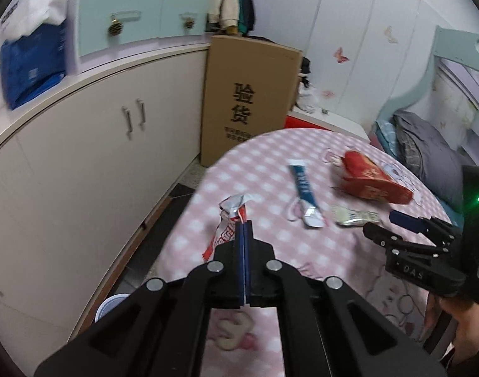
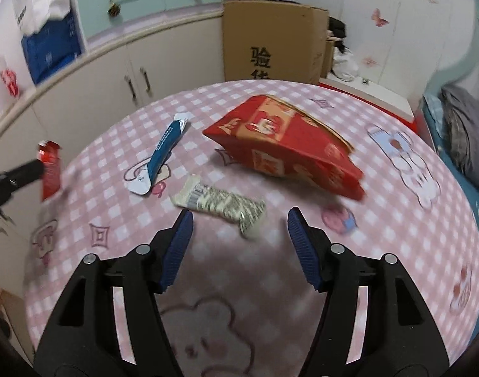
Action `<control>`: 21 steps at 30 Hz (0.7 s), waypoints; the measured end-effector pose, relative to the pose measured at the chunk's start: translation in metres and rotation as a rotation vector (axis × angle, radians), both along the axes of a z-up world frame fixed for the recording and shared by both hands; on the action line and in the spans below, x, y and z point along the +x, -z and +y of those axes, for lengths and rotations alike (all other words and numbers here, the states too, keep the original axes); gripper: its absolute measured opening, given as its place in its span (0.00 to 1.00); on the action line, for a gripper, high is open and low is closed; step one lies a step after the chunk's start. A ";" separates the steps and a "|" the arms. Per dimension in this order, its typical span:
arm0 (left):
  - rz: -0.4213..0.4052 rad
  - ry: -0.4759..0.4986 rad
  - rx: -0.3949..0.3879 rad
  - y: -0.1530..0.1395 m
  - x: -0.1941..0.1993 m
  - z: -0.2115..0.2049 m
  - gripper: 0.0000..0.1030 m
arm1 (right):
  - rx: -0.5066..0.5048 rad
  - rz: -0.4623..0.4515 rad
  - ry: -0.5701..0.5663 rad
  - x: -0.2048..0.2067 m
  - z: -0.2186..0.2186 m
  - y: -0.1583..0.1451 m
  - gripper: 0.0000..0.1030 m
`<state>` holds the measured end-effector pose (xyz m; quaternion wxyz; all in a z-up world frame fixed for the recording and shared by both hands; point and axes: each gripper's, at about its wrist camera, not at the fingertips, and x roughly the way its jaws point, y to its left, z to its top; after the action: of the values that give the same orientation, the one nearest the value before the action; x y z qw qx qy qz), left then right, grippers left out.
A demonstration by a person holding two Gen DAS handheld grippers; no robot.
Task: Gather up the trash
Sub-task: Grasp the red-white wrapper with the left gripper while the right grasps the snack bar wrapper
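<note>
My left gripper is shut on a red and white wrapper, held above the left edge of the pink checked table; the wrapper also shows in the right wrist view. My right gripper is open just above a pale crumpled wrapper, which also shows in the left wrist view. A blue and white wrapper lies to its left, also seen in the left wrist view. A red paper bag lies on its side behind, also in the left wrist view.
A tall cardboard box stands on the floor behind the table. White cabinets run along the left. A white round container sits on the floor at the lower left. A bed is at the right.
</note>
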<state>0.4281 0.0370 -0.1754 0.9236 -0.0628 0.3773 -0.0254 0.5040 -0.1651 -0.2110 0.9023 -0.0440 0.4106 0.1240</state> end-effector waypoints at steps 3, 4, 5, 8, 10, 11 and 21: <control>0.004 -0.003 -0.010 0.003 0.000 0.011 0.00 | -0.048 -0.003 -0.048 0.010 0.010 0.002 0.60; 0.005 -0.003 -0.013 0.004 -0.001 0.014 0.00 | -0.058 0.000 -0.062 0.013 0.014 0.003 0.58; 0.006 0.002 -0.016 0.004 -0.002 0.016 0.00 | -0.067 0.016 -0.074 0.016 0.017 0.005 0.49; 0.004 0.013 -0.023 0.002 -0.008 0.019 0.00 | -0.045 0.029 -0.075 0.016 0.020 0.005 0.24; -0.004 0.021 -0.033 0.000 -0.013 0.021 0.00 | -0.069 0.017 -0.063 0.010 0.023 0.005 0.22; -0.009 0.026 -0.039 -0.002 -0.015 0.022 0.00 | -0.071 0.012 -0.061 0.006 0.024 0.005 0.22; -0.083 0.031 -0.056 -0.030 -0.062 0.046 0.00 | 0.027 -0.078 -0.070 -0.066 0.050 -0.030 0.21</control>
<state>0.3665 0.0828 -0.1451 0.9358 -0.0818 0.3387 -0.0530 0.4379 -0.1154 -0.1815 0.9133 -0.0509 0.3715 0.1591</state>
